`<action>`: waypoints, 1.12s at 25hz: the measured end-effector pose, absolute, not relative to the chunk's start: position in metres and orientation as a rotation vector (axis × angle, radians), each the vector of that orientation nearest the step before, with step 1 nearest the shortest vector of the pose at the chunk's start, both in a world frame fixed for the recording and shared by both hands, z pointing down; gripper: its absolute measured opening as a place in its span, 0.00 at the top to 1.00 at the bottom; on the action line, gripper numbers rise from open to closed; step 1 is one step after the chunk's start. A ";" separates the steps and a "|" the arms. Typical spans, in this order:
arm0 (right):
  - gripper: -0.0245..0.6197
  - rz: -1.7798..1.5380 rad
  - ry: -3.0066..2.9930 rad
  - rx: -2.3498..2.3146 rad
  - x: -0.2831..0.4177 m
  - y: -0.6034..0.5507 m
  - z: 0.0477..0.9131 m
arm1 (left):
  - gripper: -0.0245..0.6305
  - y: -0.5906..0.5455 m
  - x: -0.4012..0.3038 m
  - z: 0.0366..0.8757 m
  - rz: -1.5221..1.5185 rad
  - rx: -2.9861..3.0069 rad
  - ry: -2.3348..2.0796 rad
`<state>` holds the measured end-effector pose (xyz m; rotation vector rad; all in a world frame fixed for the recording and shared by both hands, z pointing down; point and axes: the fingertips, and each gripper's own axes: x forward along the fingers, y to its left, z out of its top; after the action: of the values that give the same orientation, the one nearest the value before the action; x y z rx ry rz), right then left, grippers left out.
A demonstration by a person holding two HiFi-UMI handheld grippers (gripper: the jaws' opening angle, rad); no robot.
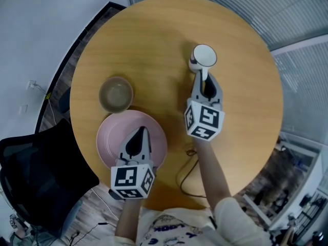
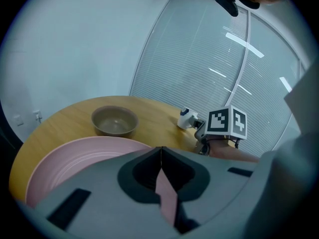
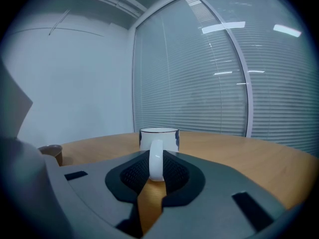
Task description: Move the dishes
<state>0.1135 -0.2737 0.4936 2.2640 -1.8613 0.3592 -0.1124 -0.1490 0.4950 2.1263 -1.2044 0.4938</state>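
Head view: the left gripper (image 1: pixel 139 131) is hovering over the pink plate (image 1: pixel 105 137). Left gripper view: its jaws are meeting, empty. Right gripper view: the right gripper (image 3: pixel 156 159) is clamping the handle of the white mug (image 3: pixel 159 136), which is standing on the table (image 3: pixel 239 156). That hold is likely risking a swing or slip on lifting.

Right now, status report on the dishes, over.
Left hand-held gripper shut over pink plate. Right hand-held gripper closed on mug handle. Bowl close beside plate.

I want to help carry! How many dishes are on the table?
3: a pink plate at the near edge, a brown bowl just behind it, a white mug further right. None seem hidden.
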 end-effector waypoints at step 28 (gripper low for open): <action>0.88 0.215 -2.057 2.198 0.052 -0.177 0.380 | 0.96 -0.103 -0.162 0.424 0.366 2.207 -1.349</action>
<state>0.0522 -0.1766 0.3798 2.1979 -2.0570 0.2148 -0.1622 -0.1032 0.4243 2.2069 -1.3491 0.3660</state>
